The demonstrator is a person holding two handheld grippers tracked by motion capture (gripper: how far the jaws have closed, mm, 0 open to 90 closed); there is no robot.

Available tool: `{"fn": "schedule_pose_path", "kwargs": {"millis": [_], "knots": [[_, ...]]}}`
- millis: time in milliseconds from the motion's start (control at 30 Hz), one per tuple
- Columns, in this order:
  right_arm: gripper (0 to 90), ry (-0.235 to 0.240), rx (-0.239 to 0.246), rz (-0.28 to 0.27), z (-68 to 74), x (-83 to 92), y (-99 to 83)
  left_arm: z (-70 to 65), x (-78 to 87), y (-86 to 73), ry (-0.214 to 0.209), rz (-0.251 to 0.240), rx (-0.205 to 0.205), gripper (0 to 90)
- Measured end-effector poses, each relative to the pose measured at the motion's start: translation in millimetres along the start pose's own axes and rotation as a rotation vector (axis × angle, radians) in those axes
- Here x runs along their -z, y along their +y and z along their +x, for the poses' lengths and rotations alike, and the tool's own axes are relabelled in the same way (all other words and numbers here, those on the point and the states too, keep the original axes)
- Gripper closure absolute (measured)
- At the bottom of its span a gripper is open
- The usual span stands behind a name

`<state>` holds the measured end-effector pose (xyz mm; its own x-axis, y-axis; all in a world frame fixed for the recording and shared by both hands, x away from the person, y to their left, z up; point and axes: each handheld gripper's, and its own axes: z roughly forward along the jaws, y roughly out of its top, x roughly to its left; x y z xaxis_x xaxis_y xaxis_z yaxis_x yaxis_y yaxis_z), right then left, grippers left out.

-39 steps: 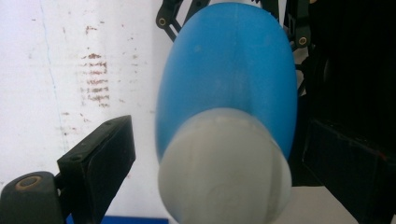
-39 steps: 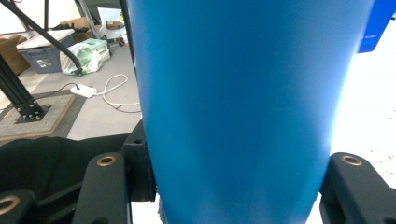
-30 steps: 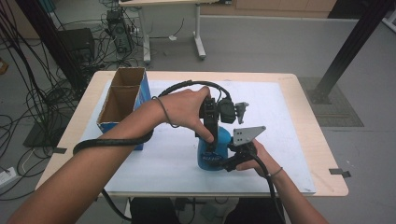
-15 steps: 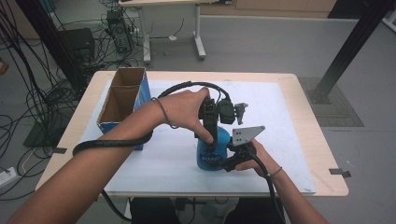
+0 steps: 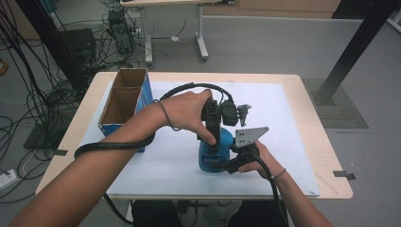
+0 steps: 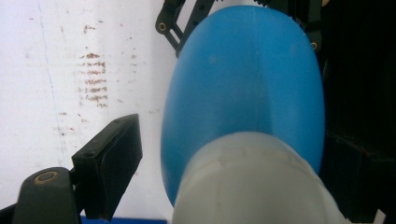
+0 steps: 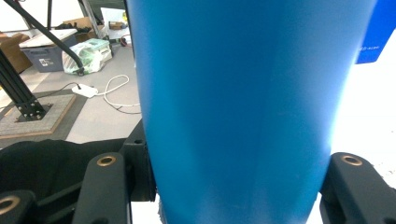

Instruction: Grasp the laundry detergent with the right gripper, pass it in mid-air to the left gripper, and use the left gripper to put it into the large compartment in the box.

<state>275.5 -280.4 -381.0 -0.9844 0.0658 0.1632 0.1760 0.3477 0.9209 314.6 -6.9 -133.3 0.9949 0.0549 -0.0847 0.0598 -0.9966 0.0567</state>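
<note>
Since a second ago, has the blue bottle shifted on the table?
No. The blue bottle stands equally far from the cardboard box.

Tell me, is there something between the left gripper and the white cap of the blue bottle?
Nothing visible. The left gripper comes down over the white cap of the blue bottle; its jaws have just been closing around it, one pad still apart.

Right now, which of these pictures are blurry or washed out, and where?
Left gripper view: the white cap is soft, too near the lens. Right gripper view: the blue bottle is smooth and close, with the white table sheet blown out at right. High view: evenly lit, sharp.
</note>
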Motion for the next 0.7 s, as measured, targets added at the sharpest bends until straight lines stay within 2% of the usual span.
{"fn": "schedule_pose_path", "kwargs": {"millis": [133,600,700], "knots": [[41.2,-0.004,0.001,0.001,0.8,0.3,0.5,0.2,2.4,-0.9,0.001,-0.010,0.001,19.8],[41.2,0.003,0.008,-0.013,1.5,0.6,2.6,-2.6,0.5,2.4,0.003,0.006,-0.010,25.1],[41.2,0.004,0.006,-0.015,1.6,1.0,2.6,-1.5,0.8,1.6,-0.008,0.001,-0.012,30.6]]}}
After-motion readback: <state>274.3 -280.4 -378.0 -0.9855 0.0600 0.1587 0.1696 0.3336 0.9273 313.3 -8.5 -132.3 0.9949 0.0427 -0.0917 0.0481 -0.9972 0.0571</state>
